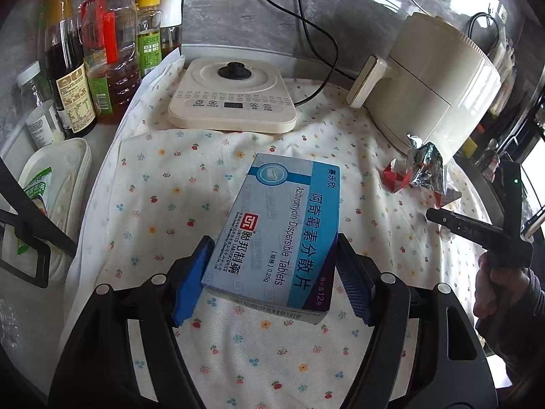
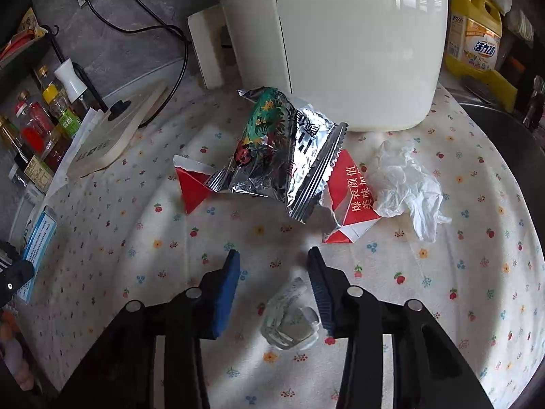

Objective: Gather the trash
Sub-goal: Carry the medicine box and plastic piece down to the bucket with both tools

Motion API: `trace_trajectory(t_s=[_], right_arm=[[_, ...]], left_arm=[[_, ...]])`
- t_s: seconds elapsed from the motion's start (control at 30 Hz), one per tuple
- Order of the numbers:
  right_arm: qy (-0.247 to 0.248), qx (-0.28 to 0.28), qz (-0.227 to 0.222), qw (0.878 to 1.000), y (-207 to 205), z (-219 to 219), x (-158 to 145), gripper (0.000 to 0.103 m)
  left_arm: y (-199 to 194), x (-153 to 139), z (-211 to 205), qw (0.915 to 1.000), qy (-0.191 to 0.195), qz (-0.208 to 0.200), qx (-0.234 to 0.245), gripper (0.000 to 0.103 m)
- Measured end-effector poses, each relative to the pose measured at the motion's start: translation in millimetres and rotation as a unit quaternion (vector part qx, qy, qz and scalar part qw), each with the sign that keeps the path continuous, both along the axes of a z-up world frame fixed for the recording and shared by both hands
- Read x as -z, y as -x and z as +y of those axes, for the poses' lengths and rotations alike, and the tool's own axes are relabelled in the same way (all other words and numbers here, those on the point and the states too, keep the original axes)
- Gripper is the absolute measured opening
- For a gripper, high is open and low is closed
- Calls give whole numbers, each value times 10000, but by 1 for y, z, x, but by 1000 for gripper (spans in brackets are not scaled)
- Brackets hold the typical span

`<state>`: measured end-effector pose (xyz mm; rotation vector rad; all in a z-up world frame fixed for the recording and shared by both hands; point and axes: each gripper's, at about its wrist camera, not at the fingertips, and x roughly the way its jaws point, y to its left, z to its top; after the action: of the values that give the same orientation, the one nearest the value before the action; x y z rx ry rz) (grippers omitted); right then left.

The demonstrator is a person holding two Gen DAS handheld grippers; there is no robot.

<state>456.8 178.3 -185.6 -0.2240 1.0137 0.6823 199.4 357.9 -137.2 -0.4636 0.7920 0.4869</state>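
Observation:
My left gripper (image 1: 272, 255) is shut on a blue and white medicine box (image 1: 282, 228) and holds it above the flowered cloth (image 1: 163, 184). The box also shows at the left edge of the right wrist view (image 2: 39, 238). My right gripper (image 2: 274, 259) is open and empty over the cloth (image 2: 136, 238). Ahead of it lie a crumpled silver snack wrapper (image 2: 279, 156), a red and white paper carton (image 2: 351, 197) under the wrapper, and a crumpled clear plastic glove (image 2: 408, 187). A small crumpled clear plastic piece (image 2: 289, 320) lies between the right fingers, low down.
A cream air fryer (image 2: 333, 41) stands behind the trash. A flat cream cooker base (image 1: 235, 99) and several sauce bottles (image 1: 85, 51) stand at the back left. A white tray (image 1: 64, 184) sits left. A yellow detergent bottle (image 2: 473, 34) and a sink (image 2: 504, 129) are at right.

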Motion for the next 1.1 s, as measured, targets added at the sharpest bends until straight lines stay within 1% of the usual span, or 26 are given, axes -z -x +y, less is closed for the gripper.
trace_trajectory(t_s=[0.07,0.13,0.43,0.57,0.7,0.93,1.1], right_arm=[[-115,16,96,9999,2,-4,-3,23],[-104,54,-24,9999,11,-10,-8,22],[-252,338,-143,9990,60,-48,-30,22],[-284,351,-220,9987,80,-60,-38,22],[-290,322,-246,9988,92,-72,-43,22],[-478,284,-272,9981,108,-97,-52,22],[-564,240,-332,9976,125,-142,-59,22]], left_arm=[[3,-2,-2,10000,-8,-30,53,71],[6,-2,-4,9999,4,-61,118,71],[17,-6,-17,9982,14,-224,548,71],[19,-6,-28,9972,29,-271,701,71],[23,-11,-40,9964,25,-369,763,71],[33,-17,-69,9965,-49,-375,742,71],[36,-18,-108,9963,-76,-326,788,71]])
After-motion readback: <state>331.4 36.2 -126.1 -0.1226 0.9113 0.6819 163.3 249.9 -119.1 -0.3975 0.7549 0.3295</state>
